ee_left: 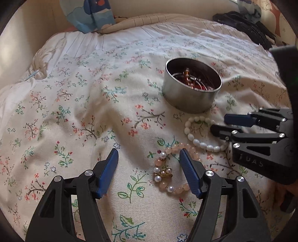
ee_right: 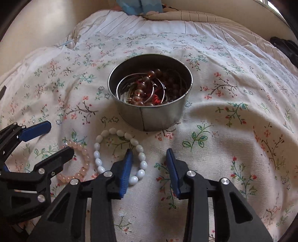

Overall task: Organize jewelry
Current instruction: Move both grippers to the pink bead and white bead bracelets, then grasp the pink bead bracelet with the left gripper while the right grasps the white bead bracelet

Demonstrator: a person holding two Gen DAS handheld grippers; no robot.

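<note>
A round metal tin [ee_left: 186,100] stands on the floral bedspread, holding brown beads and thin bangles. In front of it lie a white bead bracelet [ee_right: 98,149] and a pink bead bracelet with pearls [ee_left: 163,167]. My left gripper [ee_left: 149,154] is open and low over the bedspread; its right finger lies across the pink bracelet, part of which sits between the fingers. My right gripper [ee_right: 149,152] is open too. Its left finger rests inside the white loop, so the loop's right strand [ee_right: 142,163] lies between the pads, beside the left one and untouched by the right.
Each gripper shows in the other's view: the right gripper [ee_left: 218,123] and the left gripper [ee_right: 61,136] stand close side by side. A blue patterned pillow [ee_left: 93,14] and dark clothing [ee_left: 245,24] lie at the far end of the bed. The bedspread [ee_right: 232,130] is rumpled.
</note>
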